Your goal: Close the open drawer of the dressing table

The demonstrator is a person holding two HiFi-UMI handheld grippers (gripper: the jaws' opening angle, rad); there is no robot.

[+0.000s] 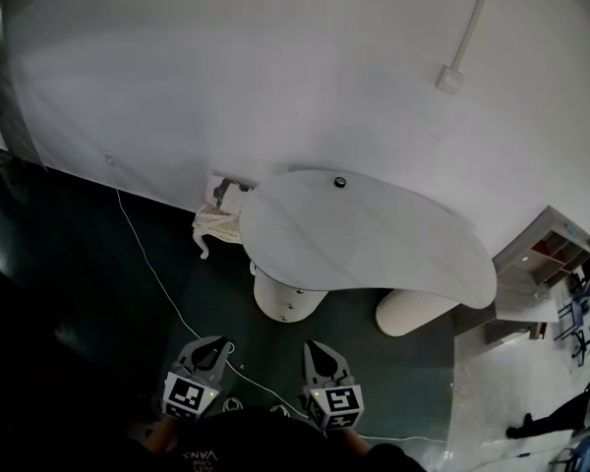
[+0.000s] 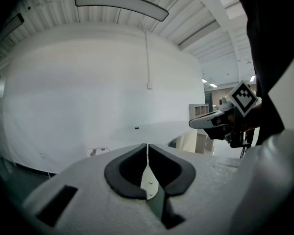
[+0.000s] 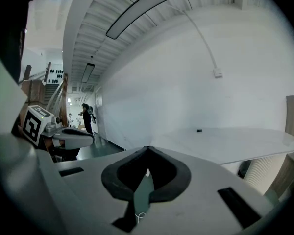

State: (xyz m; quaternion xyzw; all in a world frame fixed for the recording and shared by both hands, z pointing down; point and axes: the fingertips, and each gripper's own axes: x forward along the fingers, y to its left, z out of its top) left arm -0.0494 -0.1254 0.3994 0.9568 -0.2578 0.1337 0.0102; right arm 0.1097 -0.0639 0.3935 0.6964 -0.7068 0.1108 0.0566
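Note:
The white dressing table (image 1: 374,249) with a curved top stands against the white wall, some way ahead of me. Below its left end is a round white drawer pedestal (image 1: 287,301) with small knobs; from here I cannot make out how far any drawer stands out. My left gripper (image 1: 220,345) and right gripper (image 1: 313,347) hover side by side over the dark floor, short of the table. Both are shut with nothing between the pads. In the left gripper view the left gripper (image 2: 147,146) points at the table top (image 2: 159,131); the right gripper (image 3: 147,148) does likewise.
A ribbed white cylinder (image 1: 413,311) stands under the table's right part. A small black object (image 1: 340,182) lies on the top near the wall. A small ornate white stand (image 1: 219,226) sits left of the table. A white cable (image 1: 157,275) crosses the floor. Shelving (image 1: 551,249) is at the right.

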